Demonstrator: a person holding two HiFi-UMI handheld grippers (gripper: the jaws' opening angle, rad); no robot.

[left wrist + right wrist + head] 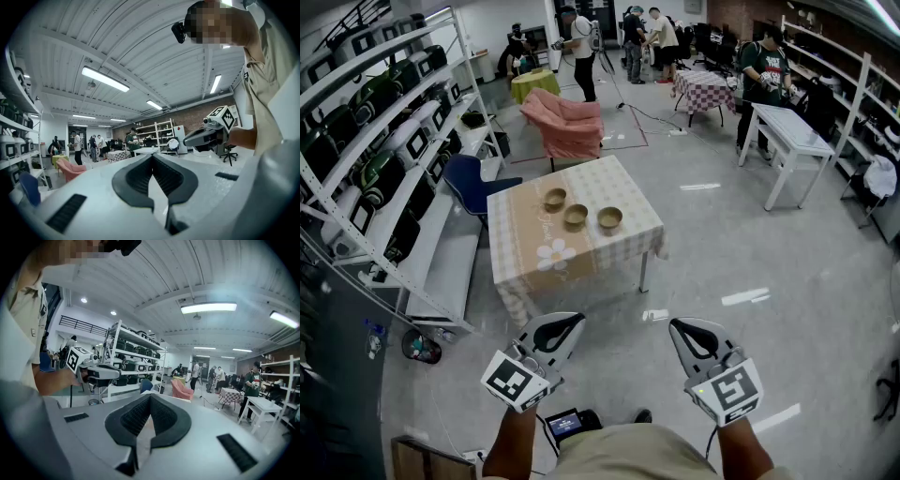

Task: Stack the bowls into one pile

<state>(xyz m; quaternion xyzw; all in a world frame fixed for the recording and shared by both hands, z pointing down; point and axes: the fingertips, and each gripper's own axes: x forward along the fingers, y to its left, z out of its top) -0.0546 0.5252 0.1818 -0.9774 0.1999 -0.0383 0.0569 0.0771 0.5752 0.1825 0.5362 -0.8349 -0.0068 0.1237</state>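
Three round brownish bowls [576,217] sit separately on checked tablecloth [623,183].

In the head view, the three bowls [576,217], just toward twelve o'clock of centre, are showing too small to tell what is lying inside them. At six o'clock the bottom edge is cutting off the left forearm [511,445] and the right forearm [741,452], and the torso [647,457] is hiding part of a small screen device [565,424]. At nine o'clock the shelf rack [384,141] is running past the left edge.
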